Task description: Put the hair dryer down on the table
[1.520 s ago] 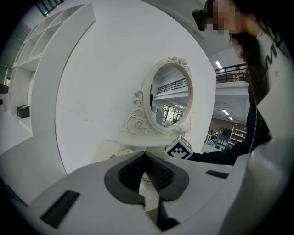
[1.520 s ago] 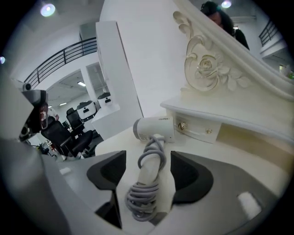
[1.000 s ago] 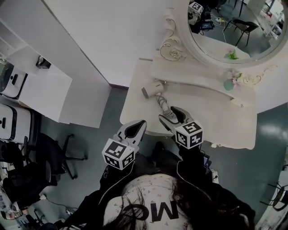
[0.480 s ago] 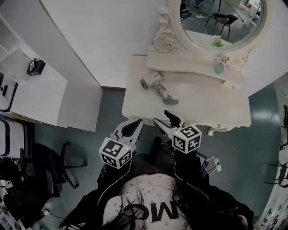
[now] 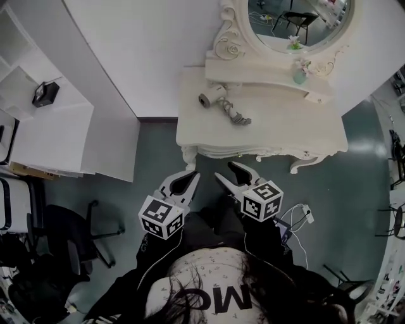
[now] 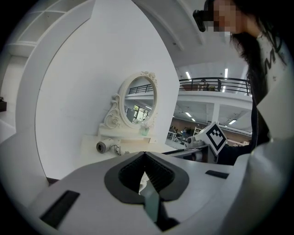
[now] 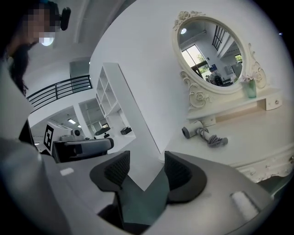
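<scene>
Closest in, the person stands over the teal floor [image 5: 158, 152], arms out, a gripper in each hand, both short of the bench's front edge. The left gripper [image 5: 193, 174] is clenched on nothing, its fingers [image 6: 133, 172] meeting at the tips with only a small diamond-shaped gap behind them. The right gripper [image 5: 226, 171] is released, its fingers [image 7: 186, 176] apart with nothing between them, though they have just been closing in a little. A white cable [image 5: 297, 218] trails on the floor by the person's right side, and a dark office chair [image 5: 69, 234] sits off to the left. Beyond the grippers stands the cream bench [image 5: 285, 126] with carved legs. The hair dryer [image 5: 214, 98] lies on its side on the bench top towards the back left corner, its grey cord [image 5: 237, 117] bunched just beside it, well apart from both grippers. Behind it a low ledge carries a small green bottle [image 5: 299, 77], and above that is the oval mirror [image 5: 297, 19] in its scrolled frame. Against the wall to the left is a white shelf unit [image 5: 50, 133] with a small black device [image 5: 45, 93] on it.
</scene>
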A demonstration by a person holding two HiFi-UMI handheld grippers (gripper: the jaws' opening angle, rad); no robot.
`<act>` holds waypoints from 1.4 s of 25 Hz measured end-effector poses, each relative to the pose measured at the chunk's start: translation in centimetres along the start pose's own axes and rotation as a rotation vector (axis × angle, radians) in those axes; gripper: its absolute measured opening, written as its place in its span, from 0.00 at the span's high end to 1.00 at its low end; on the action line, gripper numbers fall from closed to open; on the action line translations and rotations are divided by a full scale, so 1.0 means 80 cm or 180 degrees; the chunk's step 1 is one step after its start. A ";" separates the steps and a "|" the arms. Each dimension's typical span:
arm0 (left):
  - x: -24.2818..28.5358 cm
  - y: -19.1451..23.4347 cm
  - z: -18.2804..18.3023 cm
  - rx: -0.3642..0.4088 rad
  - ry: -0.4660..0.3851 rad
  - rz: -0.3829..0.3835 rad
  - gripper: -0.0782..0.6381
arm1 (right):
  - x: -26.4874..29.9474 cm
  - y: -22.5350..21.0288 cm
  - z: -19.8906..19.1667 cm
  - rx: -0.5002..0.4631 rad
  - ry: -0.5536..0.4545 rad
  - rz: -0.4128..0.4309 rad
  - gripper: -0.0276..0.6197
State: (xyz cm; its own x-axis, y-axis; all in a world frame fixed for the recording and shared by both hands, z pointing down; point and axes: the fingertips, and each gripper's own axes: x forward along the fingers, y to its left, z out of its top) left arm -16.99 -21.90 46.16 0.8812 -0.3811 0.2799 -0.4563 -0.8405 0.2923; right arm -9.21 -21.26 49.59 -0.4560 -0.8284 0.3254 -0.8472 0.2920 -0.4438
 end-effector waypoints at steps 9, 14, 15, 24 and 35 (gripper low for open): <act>-0.020 -0.030 -0.018 -0.0101 -0.0114 -0.0163 0.89 | -0.033 0.032 -0.014 -0.0166 0.0051 -0.0094 0.78; -0.028 -0.041 -0.019 -0.0129 -0.0181 -0.0129 0.89 | -0.043 0.042 -0.019 -0.0207 0.0095 -0.0042 0.81; -0.030 -0.043 -0.020 -0.0132 -0.0189 -0.0106 0.89 | -0.046 0.045 -0.021 -0.0209 0.0094 -0.0024 0.82; -0.040 -0.092 -0.029 -0.0051 -0.0180 0.0031 0.89 | -0.108 0.051 -0.042 -0.0162 0.0024 0.0069 0.82; -0.065 -0.194 -0.067 0.0048 -0.0136 0.0156 0.89 | -0.209 0.062 -0.087 -0.0143 -0.0071 0.0150 0.85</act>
State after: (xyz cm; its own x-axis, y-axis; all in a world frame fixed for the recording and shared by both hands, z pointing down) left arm -15.12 -4.79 45.10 0.8625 -0.4377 0.2540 -0.4973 -0.8260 0.2654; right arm -7.69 -2.63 47.75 -0.4899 -0.8234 0.2862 -0.8366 0.3518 -0.4200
